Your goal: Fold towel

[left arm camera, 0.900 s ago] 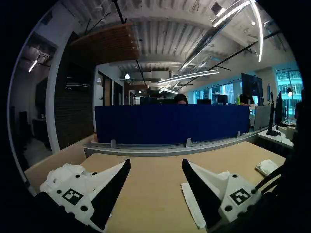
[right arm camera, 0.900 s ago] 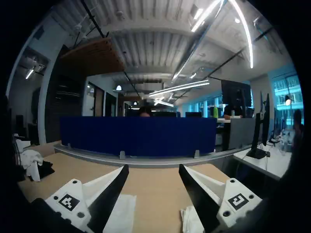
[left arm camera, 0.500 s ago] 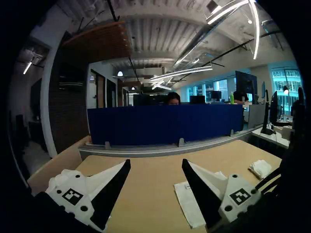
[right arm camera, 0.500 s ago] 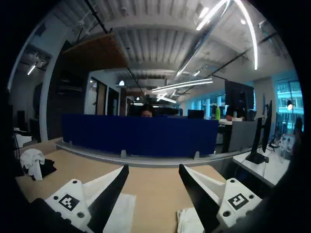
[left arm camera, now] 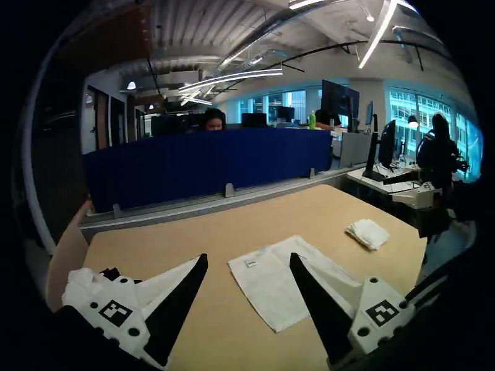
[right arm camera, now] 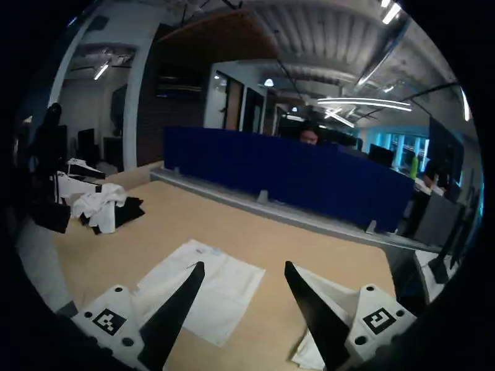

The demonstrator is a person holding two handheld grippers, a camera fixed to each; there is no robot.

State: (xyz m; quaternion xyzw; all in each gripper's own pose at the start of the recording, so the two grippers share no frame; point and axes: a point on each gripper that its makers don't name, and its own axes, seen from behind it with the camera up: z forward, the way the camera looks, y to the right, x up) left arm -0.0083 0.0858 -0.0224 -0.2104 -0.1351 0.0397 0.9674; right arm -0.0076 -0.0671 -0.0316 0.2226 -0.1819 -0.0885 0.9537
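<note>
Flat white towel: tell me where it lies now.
In the left gripper view the flat towel lies spread on the table, between the folded towel to its right and a cloth pile at far left.

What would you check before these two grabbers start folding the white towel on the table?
1. The towel lies spread flat on the table: ok.
2. The left gripper is open and empty: ok.
3. The right gripper is open and empty: ok.
4. The folded towel and the cloth pile lie apart from the towel: ok.
5. Fingers closed on a towel edge: not ok, neither gripper holds it yet.
6. Height of each gripper above the towel: cannot tell.
</note>
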